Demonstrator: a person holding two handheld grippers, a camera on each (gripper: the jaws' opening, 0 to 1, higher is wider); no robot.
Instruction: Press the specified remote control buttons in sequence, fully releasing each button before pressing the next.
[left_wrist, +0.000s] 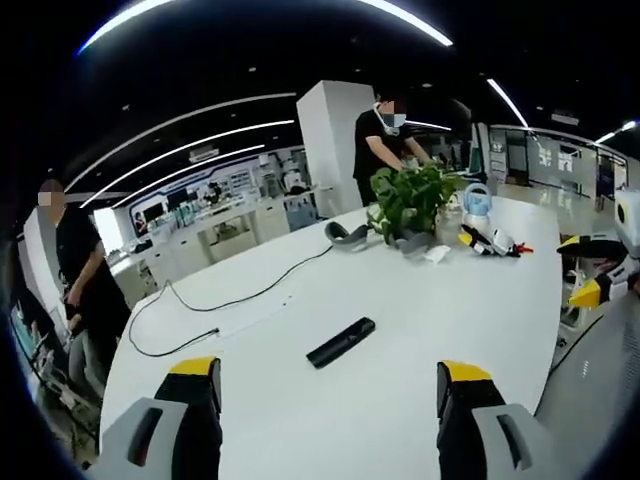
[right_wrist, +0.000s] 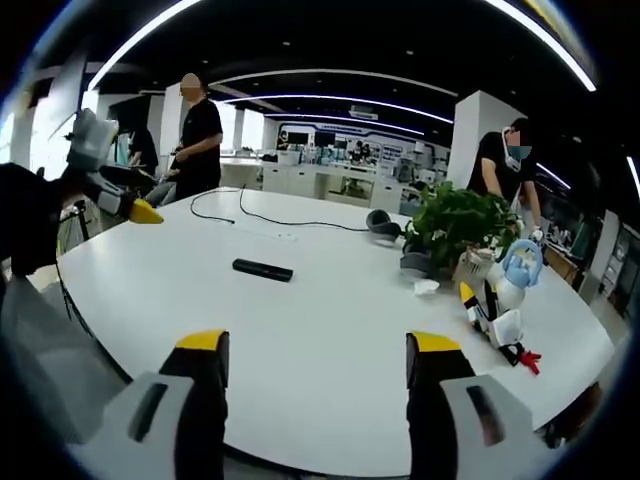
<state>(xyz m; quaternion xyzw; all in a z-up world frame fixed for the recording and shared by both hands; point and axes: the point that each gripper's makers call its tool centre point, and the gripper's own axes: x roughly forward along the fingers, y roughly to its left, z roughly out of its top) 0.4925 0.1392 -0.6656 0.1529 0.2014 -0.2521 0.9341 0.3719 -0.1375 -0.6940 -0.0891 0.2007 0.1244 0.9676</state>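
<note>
Black remote (left_wrist: 341, 342): flat on the white desk (left_wrist: 400, 400), well ahead of both claws.
Left claw (left_wrist: 328, 388): released, jaws wide apart, holding nothing.
Right claw (right_wrist: 315, 362): released, likewise unladen above desk edge.

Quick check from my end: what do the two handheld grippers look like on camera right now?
Both match: the left gripper and right gripper each have two black jaws capped with yellow tips, rising from light grey housings with dark slot-shaped openings. No cables or markings show on them.

White table (left_wrist: 400, 400): black remote (left_wrist: 341, 342), cable (left_wrist: 240, 298), potted plant (left_wrist: 412, 200), toy robot (right_wrist: 502, 290).
</note>
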